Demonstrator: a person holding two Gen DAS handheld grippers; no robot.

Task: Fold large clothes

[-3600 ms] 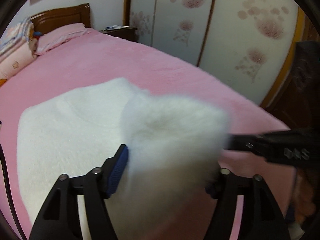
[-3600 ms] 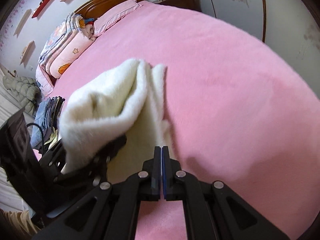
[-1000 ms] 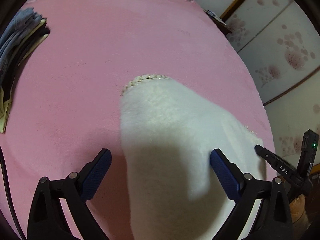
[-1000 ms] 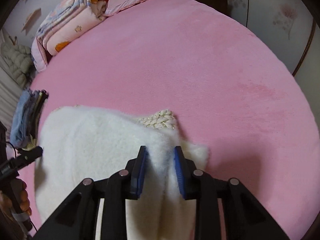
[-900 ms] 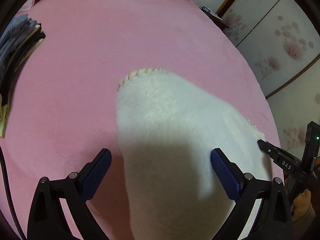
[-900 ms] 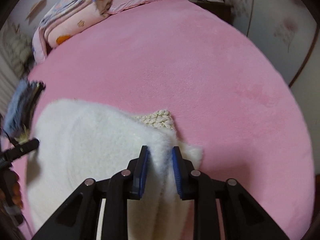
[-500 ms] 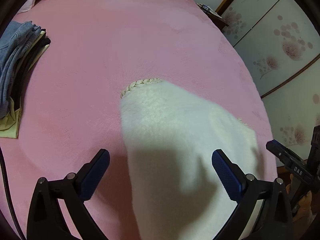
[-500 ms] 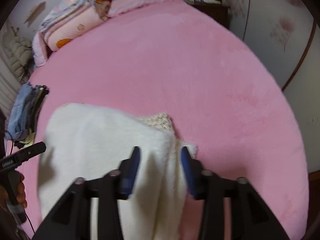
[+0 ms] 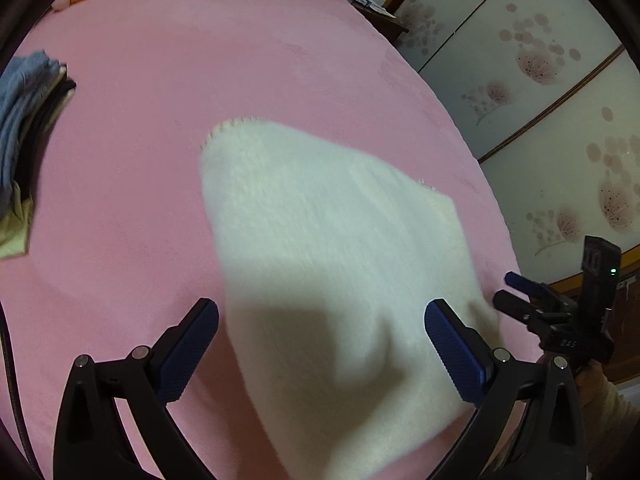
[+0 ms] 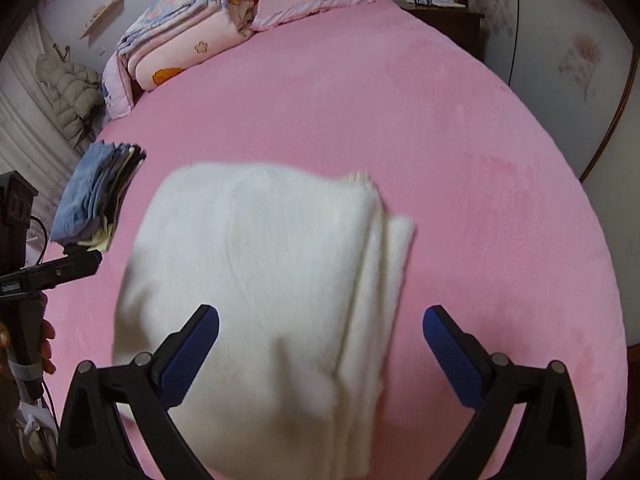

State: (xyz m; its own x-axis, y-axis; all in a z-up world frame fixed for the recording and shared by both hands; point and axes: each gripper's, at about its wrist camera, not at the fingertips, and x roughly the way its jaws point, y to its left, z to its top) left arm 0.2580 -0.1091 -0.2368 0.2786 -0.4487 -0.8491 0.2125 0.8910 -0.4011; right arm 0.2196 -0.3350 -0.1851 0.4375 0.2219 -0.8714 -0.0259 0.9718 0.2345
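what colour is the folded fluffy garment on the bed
White, or off-white: the fluffy garment shows best in the right wrist view.

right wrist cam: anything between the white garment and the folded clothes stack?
Nothing: only bare pink bedspread separates white garment from folded clothes stack, clearest in the right wrist view.

white garment (image 9: 328, 264): motion-blurred, near end cut off | clothes stack (image 9: 24, 120): cropped by frame edge

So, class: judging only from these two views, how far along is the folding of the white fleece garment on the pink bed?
Done: the white fleece garment lies flat on the pink bed in stacked layers, their edges showing along its right side. In hand: nothing; the left gripper and right gripper are both open above it. Left: probably moving it to the folded clothes pile nearby, though whether another fold is needed cannot be told.
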